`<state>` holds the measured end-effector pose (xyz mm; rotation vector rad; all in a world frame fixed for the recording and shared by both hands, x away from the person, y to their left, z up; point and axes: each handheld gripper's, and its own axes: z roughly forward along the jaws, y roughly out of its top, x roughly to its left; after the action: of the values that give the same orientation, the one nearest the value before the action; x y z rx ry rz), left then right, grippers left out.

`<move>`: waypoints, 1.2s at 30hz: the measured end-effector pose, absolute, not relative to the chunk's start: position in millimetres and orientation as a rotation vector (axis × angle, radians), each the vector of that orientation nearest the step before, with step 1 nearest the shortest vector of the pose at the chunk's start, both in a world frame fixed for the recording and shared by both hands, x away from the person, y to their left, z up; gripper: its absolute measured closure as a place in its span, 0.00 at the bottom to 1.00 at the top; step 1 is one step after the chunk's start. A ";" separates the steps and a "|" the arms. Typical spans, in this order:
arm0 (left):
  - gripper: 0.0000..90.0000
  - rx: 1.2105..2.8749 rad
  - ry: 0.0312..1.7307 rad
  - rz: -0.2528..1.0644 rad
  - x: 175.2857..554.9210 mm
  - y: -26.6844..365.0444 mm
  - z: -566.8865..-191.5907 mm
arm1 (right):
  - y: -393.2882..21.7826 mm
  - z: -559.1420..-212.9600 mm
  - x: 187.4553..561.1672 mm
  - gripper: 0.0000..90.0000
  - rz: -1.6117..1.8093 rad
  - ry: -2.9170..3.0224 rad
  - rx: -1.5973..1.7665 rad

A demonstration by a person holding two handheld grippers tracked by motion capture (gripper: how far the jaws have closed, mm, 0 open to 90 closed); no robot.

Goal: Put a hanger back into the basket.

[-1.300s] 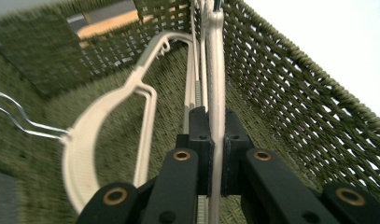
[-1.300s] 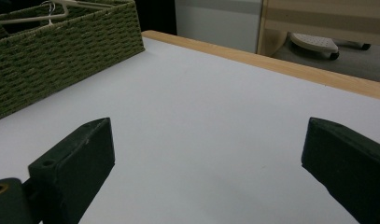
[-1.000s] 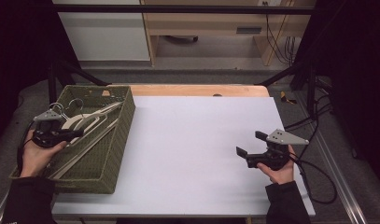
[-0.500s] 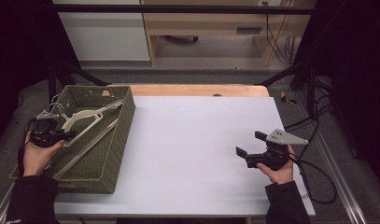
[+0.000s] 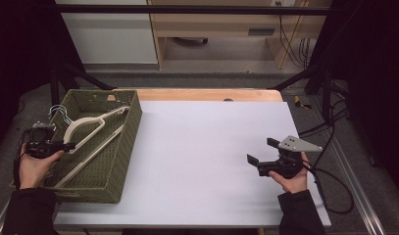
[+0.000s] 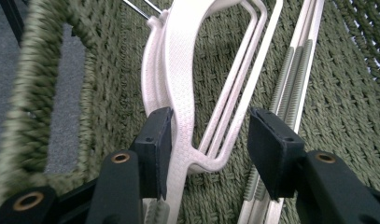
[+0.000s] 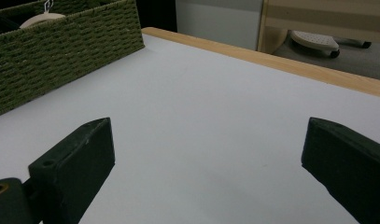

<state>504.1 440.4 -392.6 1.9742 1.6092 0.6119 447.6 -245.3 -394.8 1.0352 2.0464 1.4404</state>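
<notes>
The left hand-held gripper point(image 6: 206, 140) sits low inside the green woven basket point(image 5: 131, 132) at the tabletop's left end, and its jaws have just been opening, now standing about half apart. The white hanger point(image 6: 183, 84) lies between them on the basket floor: one pad touches or nearly touches the hanger's broad shoulder, while the other pad stands clear of its thin bars, so nothing is clamped. From this gripper the hanger's long axis runs away from the person toward the basket's far wall, with the wire hook point(image 5: 60, 111) hanging out over the left rim. A second hanger point(image 6: 290, 79) with a ribbed bar lies just beside it. The right hand-held gripper point(image 5: 260, 152) hovers wide open and empty over the bare white tabletop point(image 5: 207, 147), well apart from the basket, so the left hand is much the nearer one for any move on the hanger.
</notes>
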 end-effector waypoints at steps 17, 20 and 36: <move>0.31 1.796 1.198 0.698 456.6 391.2 -336.7 | -247.7 -392.4 445.6 0.04 1.457 2.025 1.039; 0.23 1.735 1.079 0.677 444.8 366.5 -325.7 | -249.2 -391.1 444.8 0.03 1.464 2.014 1.041; 0.08 1.698 0.910 0.552 429.1 292.7 -350.0 | -258.5 -385.1 439.6 0.03 1.493 1.982 1.039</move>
<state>429.1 292.7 -350.0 1.6983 0.9096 0.5520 439.6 -258.5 -385.1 1.0388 1.9824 1.4934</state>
